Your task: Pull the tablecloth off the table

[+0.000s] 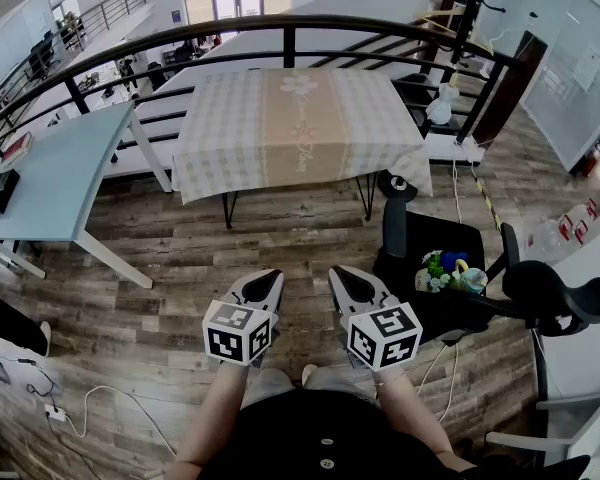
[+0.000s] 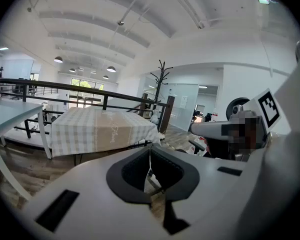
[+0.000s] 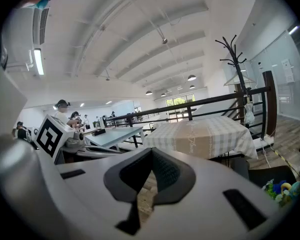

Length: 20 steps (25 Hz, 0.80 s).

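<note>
A checked beige and white tablecloth (image 1: 298,126) with a tan middle stripe covers a small table by the black railing, ahead of me. It also shows as a draped tablecloth (image 2: 97,129) in the left gripper view and as a tablecloth (image 3: 205,136) in the right gripper view. My left gripper (image 1: 263,286) is held low over the wooden floor, well short of the table, shut with nothing between its jaws. Beside it my right gripper (image 1: 348,286) is shut and empty too. Both point toward the table.
A light blue table (image 1: 50,173) stands at the left. A black office chair (image 1: 440,268) with toys on its seat is at the right, close to the table's near right corner. A black railing (image 1: 280,33) runs behind the table. Cables lie on the floor at lower left.
</note>
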Each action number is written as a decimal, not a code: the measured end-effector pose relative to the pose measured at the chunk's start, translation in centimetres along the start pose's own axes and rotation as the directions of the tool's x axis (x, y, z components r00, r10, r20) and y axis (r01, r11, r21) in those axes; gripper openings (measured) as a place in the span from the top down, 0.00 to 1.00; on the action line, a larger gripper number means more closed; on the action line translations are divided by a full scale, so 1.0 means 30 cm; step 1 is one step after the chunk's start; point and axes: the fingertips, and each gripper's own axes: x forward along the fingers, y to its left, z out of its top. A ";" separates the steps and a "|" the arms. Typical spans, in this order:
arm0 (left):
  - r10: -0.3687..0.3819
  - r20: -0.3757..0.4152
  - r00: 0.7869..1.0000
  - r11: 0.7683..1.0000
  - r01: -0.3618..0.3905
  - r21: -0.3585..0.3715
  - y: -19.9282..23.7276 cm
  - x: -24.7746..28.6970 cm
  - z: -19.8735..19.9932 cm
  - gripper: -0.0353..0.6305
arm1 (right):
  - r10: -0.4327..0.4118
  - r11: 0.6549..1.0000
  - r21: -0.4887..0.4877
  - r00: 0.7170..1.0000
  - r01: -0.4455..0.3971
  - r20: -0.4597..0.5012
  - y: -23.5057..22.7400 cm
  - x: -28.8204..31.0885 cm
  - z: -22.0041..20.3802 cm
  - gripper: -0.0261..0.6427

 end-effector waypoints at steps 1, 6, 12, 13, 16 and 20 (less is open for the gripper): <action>0.002 0.004 1.000 1.000 -0.002 0.000 -0.003 0.006 0.005 0.92 | -0.009 1.000 -0.005 1.000 0.009 -0.001 -0.015 -0.003 0.001 0.92; -0.004 0.000 1.000 1.000 0.004 0.014 -0.017 0.041 0.013 0.92 | -0.011 1.000 -0.004 1.000 0.011 -0.009 -0.050 -0.005 -0.008 0.92; -0.028 0.021 0.999 1.000 0.028 0.014 -0.052 0.078 0.020 0.92 | 0.005 0.999 0.038 0.999 -0.006 0.033 -0.080 -0.017 -0.003 0.92; -0.039 0.033 0.999 0.999 0.038 0.012 -0.061 0.085 0.028 0.92 | 0.004 0.999 0.035 0.999 -0.005 0.040 -0.091 -0.019 0.002 0.92; -0.058 0.067 0.996 0.998 0.059 -0.008 -0.080 0.105 0.046 0.92 | 0.005 1.000 0.017 0.999 -0.005 0.033 -0.123 -0.016 0.003 0.92; -0.046 0.076 0.996 0.999 0.048 -0.025 -0.099 0.137 0.046 0.92 | 0.026 0.998 0.051 0.999 -0.028 0.043 -0.165 -0.021 -0.001 0.92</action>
